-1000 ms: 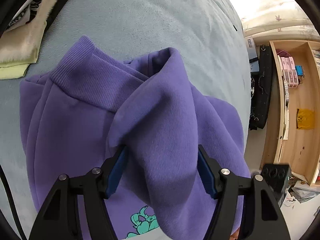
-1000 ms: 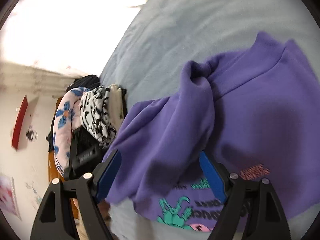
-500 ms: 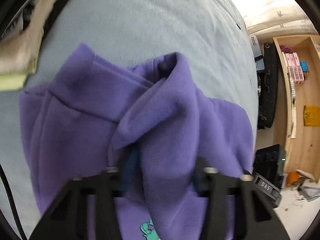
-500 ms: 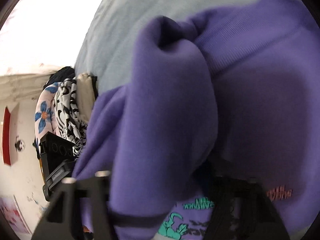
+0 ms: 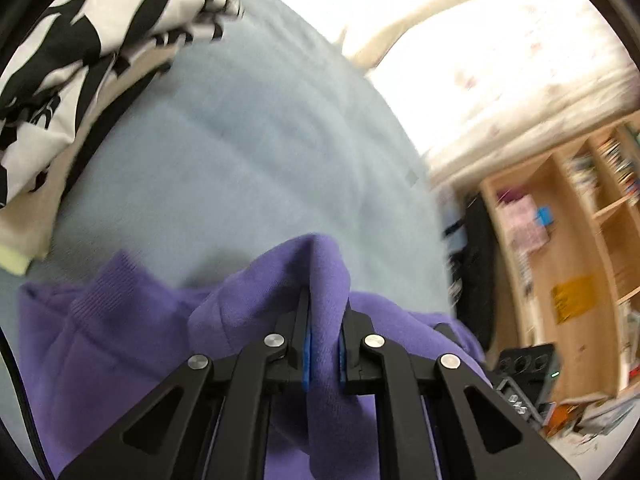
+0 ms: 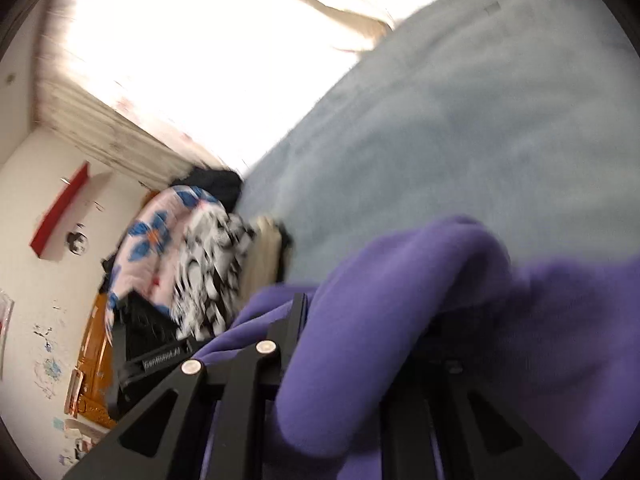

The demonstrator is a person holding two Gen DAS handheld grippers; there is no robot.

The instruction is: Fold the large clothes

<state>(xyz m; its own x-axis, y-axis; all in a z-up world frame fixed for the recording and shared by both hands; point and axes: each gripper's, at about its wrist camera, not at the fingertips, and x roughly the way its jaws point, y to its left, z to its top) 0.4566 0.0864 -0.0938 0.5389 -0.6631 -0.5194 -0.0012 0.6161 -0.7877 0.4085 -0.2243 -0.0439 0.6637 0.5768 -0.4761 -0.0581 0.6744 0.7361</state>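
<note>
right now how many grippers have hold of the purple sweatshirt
2. The left gripper has shut on a raised fold of the purple sweatshirt; the right gripper has closed on another bunched fold, its tips hidden by cloth.

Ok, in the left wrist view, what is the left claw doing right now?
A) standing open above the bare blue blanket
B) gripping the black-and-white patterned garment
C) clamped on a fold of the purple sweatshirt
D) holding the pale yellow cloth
C: the left claw is shut on a raised fold of the purple sweatshirt, whose fabric is pinched between the blue pads, while the black-and-white patterned garment lies untouched at upper left.
</note>
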